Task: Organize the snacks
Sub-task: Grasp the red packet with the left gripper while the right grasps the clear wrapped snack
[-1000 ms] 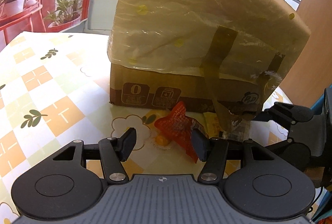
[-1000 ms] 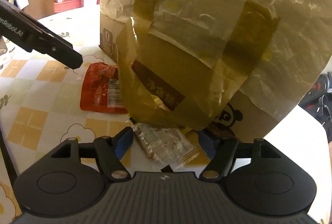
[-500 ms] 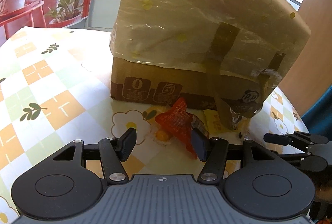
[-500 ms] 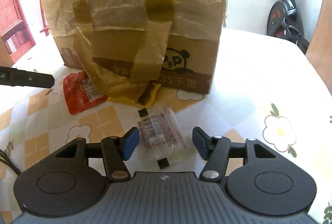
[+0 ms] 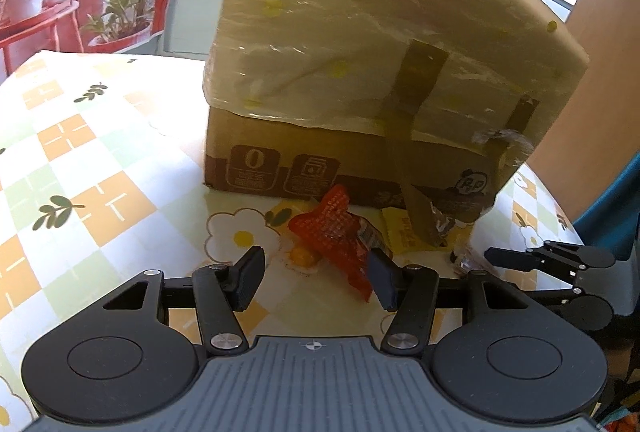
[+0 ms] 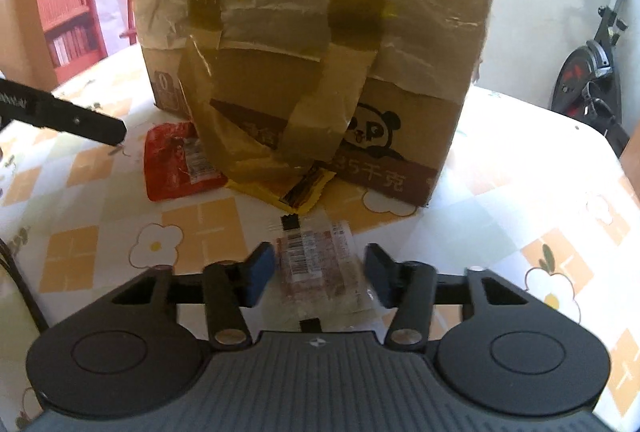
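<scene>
A red snack packet (image 5: 334, 232) lies on the table in front of a taped cardboard box (image 5: 360, 80). My left gripper (image 5: 316, 282) is open, its jaws either side of the packet's near corner. A yellow packet (image 5: 404, 232) lies partly under the box's hanging tape. In the right wrist view a clear packet with a barcode label (image 6: 318, 264) lies flat between the open jaws of my right gripper (image 6: 318, 274). The red packet (image 6: 180, 160) and yellow packet (image 6: 296, 188) lie beyond it by the box (image 6: 316, 44). The left gripper's finger (image 6: 80, 120) reaches in from the left.
The table has a checked floral cloth (image 5: 92, 200). The box stands mid-table, wrapped in plastic film with brown tape strips hanging down. My right gripper shows at the right in the left wrist view (image 5: 552, 260). An exercise bike (image 6: 592, 72) stands beyond the table's far edge.
My right gripper pulled back and swung right from the box front; the clear packet now lies squarely between its jaws. My left gripper barely moved.
</scene>
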The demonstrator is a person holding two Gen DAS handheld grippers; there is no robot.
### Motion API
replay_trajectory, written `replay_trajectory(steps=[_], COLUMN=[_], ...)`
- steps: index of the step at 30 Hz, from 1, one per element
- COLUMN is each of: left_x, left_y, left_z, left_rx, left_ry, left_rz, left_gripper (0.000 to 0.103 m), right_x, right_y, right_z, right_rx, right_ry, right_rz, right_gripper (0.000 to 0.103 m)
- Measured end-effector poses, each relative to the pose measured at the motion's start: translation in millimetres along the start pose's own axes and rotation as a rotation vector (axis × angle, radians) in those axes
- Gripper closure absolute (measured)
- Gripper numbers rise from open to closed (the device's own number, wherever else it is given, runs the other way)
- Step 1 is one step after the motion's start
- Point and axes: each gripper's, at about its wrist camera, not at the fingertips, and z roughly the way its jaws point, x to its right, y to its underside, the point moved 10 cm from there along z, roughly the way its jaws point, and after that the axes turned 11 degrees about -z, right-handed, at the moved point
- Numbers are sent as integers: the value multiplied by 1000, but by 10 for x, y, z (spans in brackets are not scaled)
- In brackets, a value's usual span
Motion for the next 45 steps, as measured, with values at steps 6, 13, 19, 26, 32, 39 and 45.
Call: replay_trajectory(steps=[6, 13, 19, 26, 32, 39, 45], left_x=[119, 167, 131, 186, 272, 352, 308], left_y=[74, 63, -66, -124, -116, -65, 73], left_z=[64, 197, 335, 522, 576, 499, 214], left_rx=[-26, -23, 4, 0, 17, 48, 67], left_ry=[25, -8, -72, -93, -122, -118, -110], left_rz=[17, 12, -18, -9, 40, 93, 100], left_gripper=[55, 55, 55, 49, 47, 61, 62], right_x=[57, 44, 21, 44, 84, 108, 112], right_y=[21, 35, 37, 43, 47, 52, 53], right_z=[9, -1, -5, -12, -18, -20, -17], right_rx=[69, 91, 96, 102, 107, 112, 114], right_ry=[76, 104, 120, 107, 93, 87, 84], right_rz=[85, 70, 56, 71, 87, 93, 96], right_gripper=[56, 56, 56, 56, 56, 56, 56])
